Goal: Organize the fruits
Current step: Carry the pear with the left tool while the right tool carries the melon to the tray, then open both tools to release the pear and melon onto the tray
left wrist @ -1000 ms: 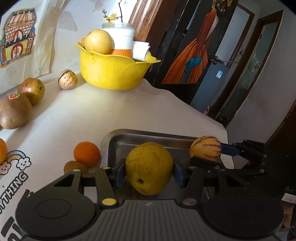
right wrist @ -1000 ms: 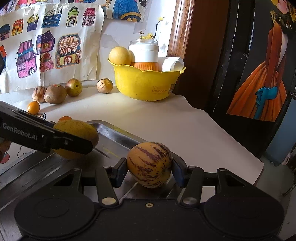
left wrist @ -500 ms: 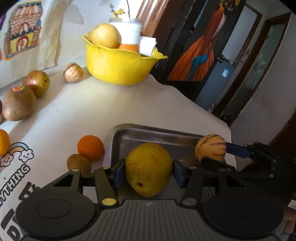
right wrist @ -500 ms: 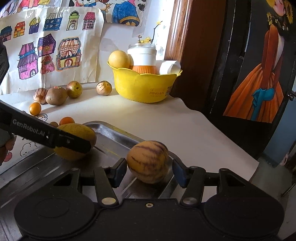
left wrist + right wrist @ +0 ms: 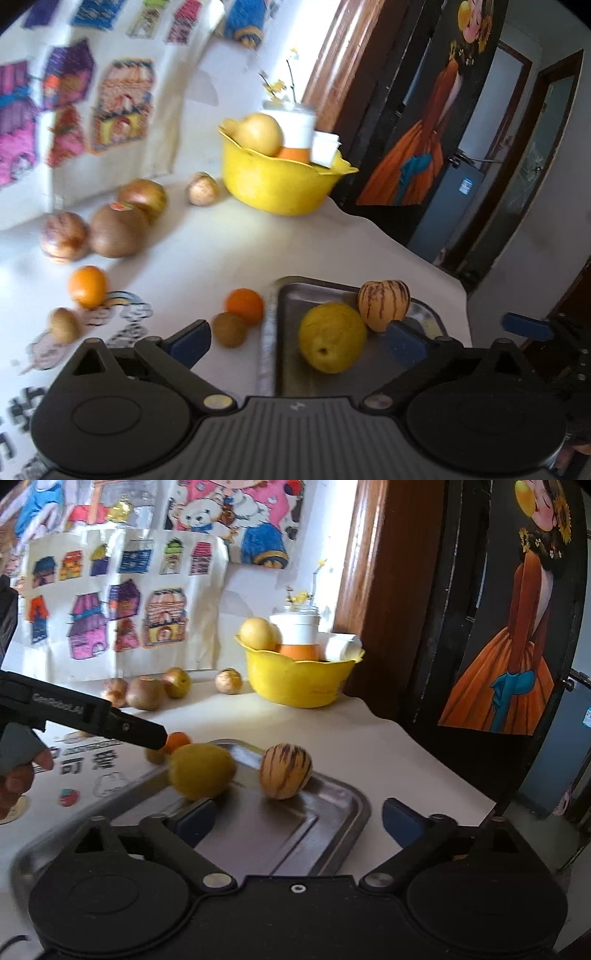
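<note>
Both grippers' jaws are opening, spread wide with nothing clamped: the left gripper and the right gripper. On the tray, the pear and striped melon rest side by side near its far edge. Beyond, loose fruit and a yellow bowl line the table's far edge.

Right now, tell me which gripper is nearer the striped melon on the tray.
Right. The right gripper, jaws opening, faces the striped melon; the left gripper sits behind the yellow pear beside it.

Bare tabletop between bowl and tray
</note>
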`<state>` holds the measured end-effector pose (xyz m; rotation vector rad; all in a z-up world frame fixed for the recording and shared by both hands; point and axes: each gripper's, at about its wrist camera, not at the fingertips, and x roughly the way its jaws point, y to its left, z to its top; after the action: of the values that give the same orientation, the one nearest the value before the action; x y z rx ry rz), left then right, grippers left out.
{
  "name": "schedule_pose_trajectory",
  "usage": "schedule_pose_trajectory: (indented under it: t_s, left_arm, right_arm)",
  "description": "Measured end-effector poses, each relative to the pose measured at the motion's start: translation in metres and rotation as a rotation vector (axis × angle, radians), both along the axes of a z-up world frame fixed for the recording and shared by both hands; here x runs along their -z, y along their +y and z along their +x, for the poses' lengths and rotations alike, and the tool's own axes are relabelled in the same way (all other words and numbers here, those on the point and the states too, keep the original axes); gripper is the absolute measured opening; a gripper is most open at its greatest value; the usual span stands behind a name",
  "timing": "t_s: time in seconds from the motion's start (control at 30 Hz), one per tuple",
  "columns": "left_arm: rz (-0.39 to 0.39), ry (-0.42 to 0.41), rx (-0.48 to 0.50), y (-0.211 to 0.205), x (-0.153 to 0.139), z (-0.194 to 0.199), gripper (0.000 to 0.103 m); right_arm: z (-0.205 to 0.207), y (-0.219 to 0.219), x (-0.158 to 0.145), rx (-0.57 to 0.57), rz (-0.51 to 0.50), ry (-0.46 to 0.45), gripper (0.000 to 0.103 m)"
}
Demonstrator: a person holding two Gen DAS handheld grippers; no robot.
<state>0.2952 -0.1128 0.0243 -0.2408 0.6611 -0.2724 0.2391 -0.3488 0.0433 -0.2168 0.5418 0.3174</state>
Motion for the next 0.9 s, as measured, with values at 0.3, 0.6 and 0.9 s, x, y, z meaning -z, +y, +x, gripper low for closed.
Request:
schedule_pose_trajectory:
  t_s: [0.3, 0.6, 0.9]
  left_arm:
    - [0.114, -0.099, 0.000, 0.025, -0.004, -0.061, 0.103]
    - [0.178, -0.082, 0.073, 0.037, 0.000, -0.111, 0.103]
    - [0.217, 0.001, 0.083, 0.067, 0.013, -0.132, 0.103]
  right_arm:
    - [-0.051, 0.020, -0.003, -0.045, 0.027, 0.046, 0.102]
    - [-0.091, 0.037, -0.001, -0.060, 0.044, 0.161, 0.102]
    - [-0.123, 0.065, 0.008, -0.119, 0.036, 0.273, 0.102]
